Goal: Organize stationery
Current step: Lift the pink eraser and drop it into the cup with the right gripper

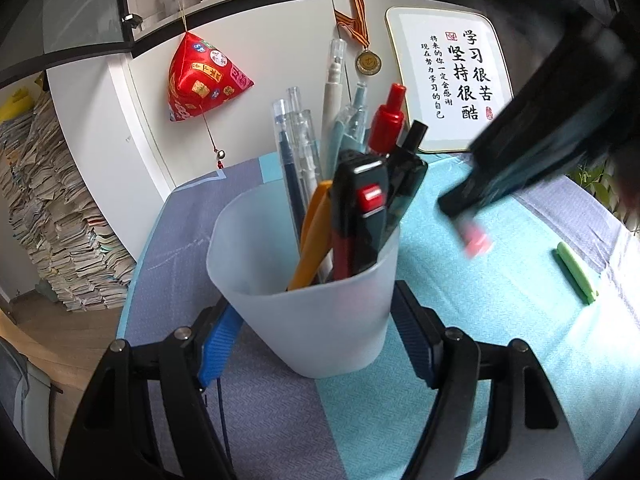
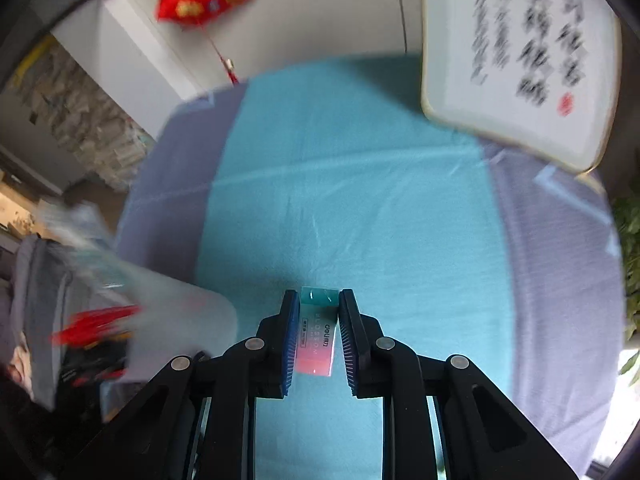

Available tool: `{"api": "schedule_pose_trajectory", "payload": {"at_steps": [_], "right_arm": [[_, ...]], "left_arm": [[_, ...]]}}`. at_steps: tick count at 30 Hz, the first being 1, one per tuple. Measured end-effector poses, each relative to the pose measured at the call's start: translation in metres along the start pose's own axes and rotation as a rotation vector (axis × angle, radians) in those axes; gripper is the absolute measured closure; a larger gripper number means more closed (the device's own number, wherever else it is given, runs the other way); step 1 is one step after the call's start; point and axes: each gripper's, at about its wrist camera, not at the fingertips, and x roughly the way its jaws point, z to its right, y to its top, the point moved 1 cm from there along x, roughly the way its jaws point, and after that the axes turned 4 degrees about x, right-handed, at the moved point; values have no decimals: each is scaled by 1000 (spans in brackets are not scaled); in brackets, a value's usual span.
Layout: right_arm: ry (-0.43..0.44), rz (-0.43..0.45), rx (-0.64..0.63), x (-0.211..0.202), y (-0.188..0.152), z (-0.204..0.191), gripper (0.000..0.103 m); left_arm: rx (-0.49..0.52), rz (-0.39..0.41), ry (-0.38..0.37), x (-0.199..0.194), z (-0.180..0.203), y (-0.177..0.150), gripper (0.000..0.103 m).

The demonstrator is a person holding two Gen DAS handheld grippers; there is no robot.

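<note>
The left claw (image 1: 316,344) clasps a frosted plastic cup (image 1: 312,300) on a surface draped in a teal and grey-purple cloth (image 1: 480,320), its blue-padded fingers (image 1: 218,344) pressed against the cup's two sides near the base. The cup stands upright, crowded with pens (image 1: 296,152), a red-capped marker (image 1: 388,120), an orange-handled tool (image 1: 312,236) and a black utility knife with a red slider (image 1: 362,216). To its right the right claw (image 2: 319,332), seen blurred from the left wrist camera, is closed narrowly on a small eraser (image 2: 316,336) whose wrapper fades from teal to pink; its blue pads (image 2: 291,340) sit against the eraser's long sides, and the eraser's far end pokes out past the fingertips above the teal stripe of the cloth. Whether the eraser is clear of the cloth cannot be told. A light green highlighter (image 1: 576,272) lies on the cloth well to the right of the cup. A framed calligraphy panel (image 1: 452,80) leans at the back of the surface against white cabinet doors, where a red pyramid-shaped charm (image 1: 204,80) and a medal on a striped ribbon (image 1: 368,60) hang.
</note>
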Motion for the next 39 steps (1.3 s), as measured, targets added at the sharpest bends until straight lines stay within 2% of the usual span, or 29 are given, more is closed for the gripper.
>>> {"api": "schedule_pose_trajectory", "payload": {"at_steps": [7,10,14,21,27,39], "right_arm": [[61,191,-104,-93,0,-29,82],[101,231,-151,-115,-3,-46,82],[118,252,-206,-125,-6,-66,82],[149,251,-275,-125,-8,-98,82],[159,202,-349,-103,-1,-126,82],[165,151,-408,-61,3,-137,82]], "left_arm": [[-15,-13,-23,4,-3,1,32],[-13,-14,-22,4,-2,1,32],[-16,-19,-26,5,-2,1,32],[-22,-24,-34,6,-3,1,32],[-35,-31,-52,7,-5,0,33],[-36,-33,-54,8,-6,0,33]]}}
